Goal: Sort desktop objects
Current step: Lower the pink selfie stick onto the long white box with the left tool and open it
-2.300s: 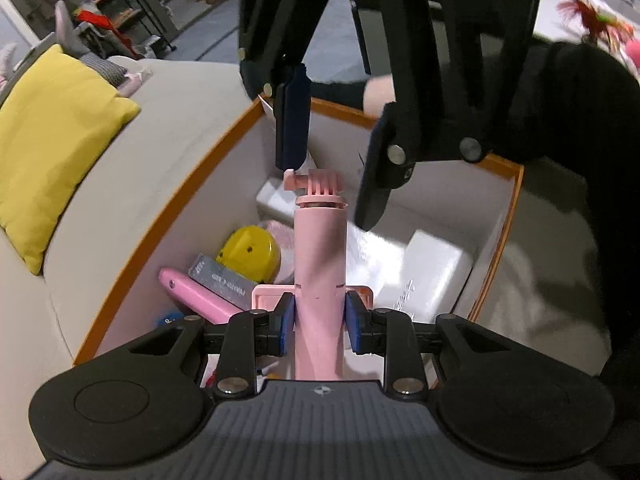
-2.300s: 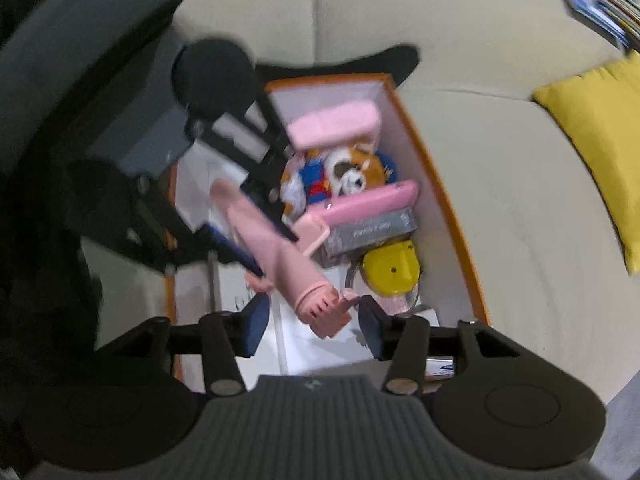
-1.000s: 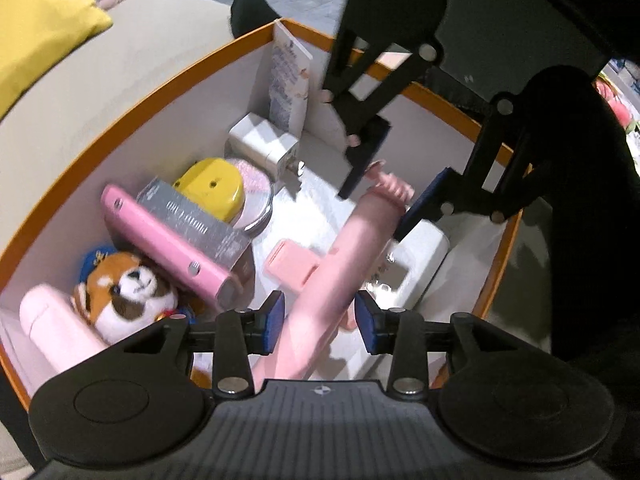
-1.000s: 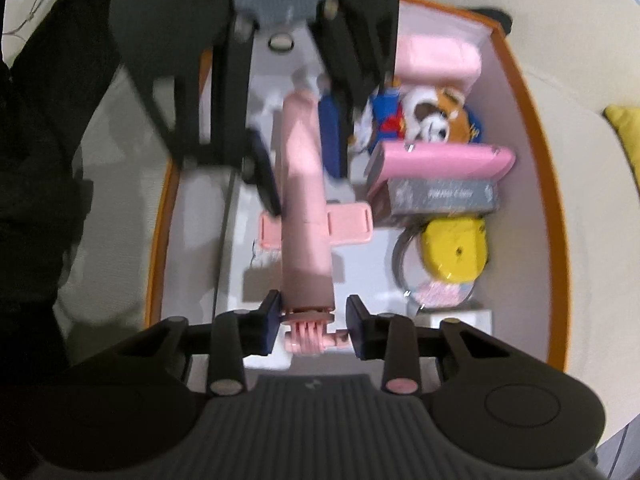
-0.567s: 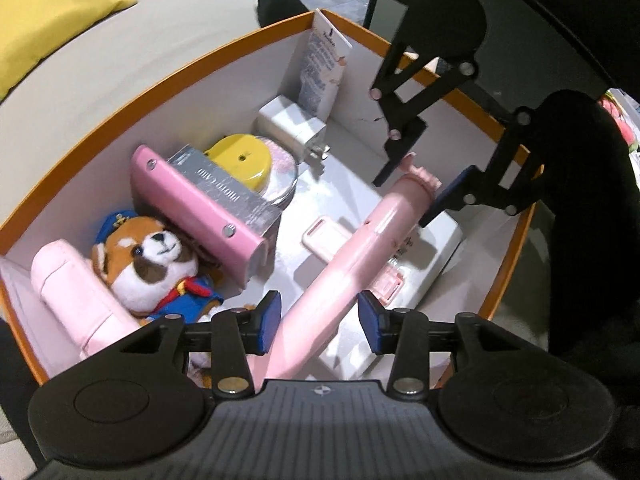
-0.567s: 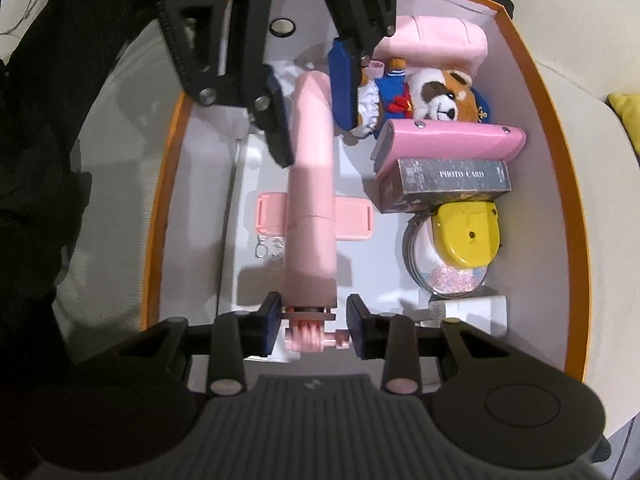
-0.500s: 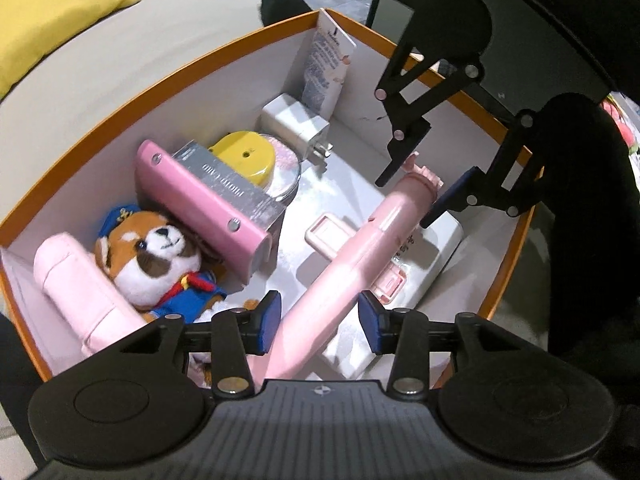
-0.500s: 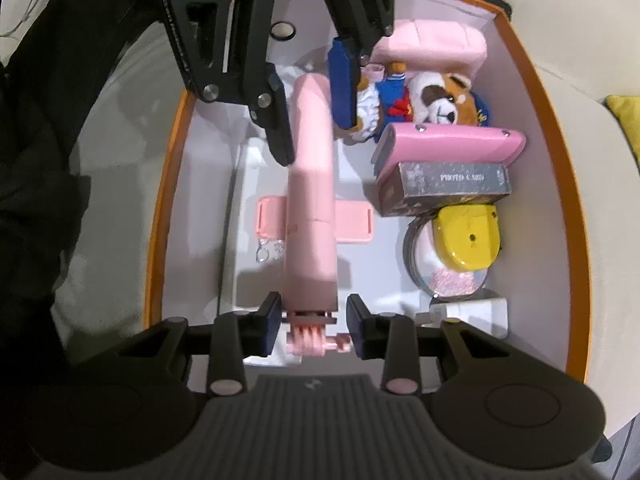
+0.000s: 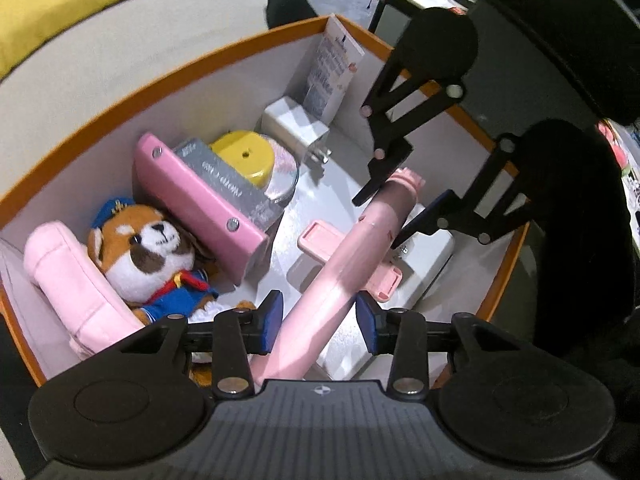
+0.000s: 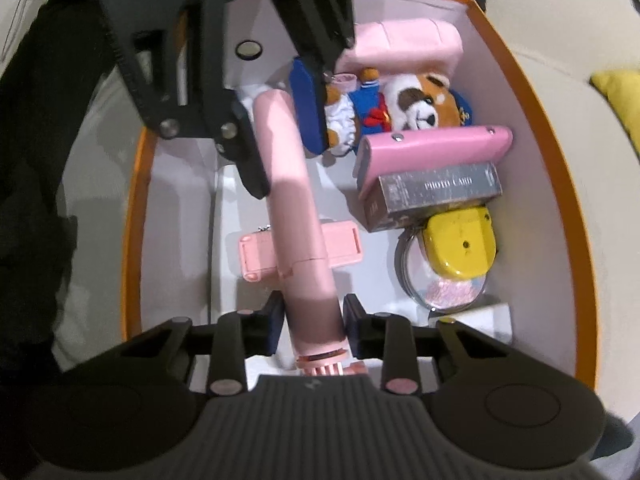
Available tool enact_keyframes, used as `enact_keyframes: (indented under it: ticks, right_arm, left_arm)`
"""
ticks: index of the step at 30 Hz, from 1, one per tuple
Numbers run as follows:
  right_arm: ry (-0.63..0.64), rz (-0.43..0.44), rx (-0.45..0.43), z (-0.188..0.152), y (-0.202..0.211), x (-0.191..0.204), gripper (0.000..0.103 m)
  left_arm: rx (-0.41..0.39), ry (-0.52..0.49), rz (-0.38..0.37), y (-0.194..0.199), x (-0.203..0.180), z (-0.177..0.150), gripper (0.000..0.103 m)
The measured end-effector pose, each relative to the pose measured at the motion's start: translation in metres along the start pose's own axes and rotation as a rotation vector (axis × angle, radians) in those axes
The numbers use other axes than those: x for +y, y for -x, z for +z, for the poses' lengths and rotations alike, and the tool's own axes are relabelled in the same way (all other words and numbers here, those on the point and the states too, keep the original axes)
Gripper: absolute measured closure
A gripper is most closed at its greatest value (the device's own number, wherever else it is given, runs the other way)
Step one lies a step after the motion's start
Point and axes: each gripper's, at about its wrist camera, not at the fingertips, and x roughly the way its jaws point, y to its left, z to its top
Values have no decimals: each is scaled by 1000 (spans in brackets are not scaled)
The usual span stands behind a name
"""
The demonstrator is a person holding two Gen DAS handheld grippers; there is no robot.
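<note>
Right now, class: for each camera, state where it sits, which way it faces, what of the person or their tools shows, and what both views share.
Left wrist: sits on the left tool, facing steeply down into the orange-rimmed box; shows that tool, the right tool opposite and a dark sleeve.
Right wrist: sits on the right tool, facing down from the box's opposite end; shows both tools and the sleeve.
Shared: the pink selfie stick between both tools' jaws, which have just been closing; the plush toy.
</note>
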Motion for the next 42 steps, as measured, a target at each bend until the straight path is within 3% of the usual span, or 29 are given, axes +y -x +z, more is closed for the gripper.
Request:
enact_keyframes:
  ticks: [3, 11, 19, 23, 30, 35, 42]
  right_arm:
    - [-19, 29, -5, 1, -1, -7, 69]
    - [-195, 143, 14, 2, -8, -37, 65]
    - [-210, 99, 32, -1, -12, -36, 63]
    - [-233, 55, 66, 2, -17, -35, 55]
    - [-232, 29, 65, 1, -12, -28, 53]
    - [-234, -3, 37, -1, 5, -20, 49]
    - [-221, -61, 9, 2, 31, 2, 49]
  left_arm:
    - [-1, -15, 20, 1, -3, -1, 57]
    - [-7, 60, 8, -2, 10, 2, 53]
    - [-17, 129, 9, -5, 22, 2, 52]
    - [-6, 153, 37, -6, 23, 4, 51]
    - [-23, 176, 53, 1, 23, 0, 52]
    - [-64, 179, 51, 16, 15, -3, 52]
    - [-154, 154, 103, 45, -17, -8, 52]
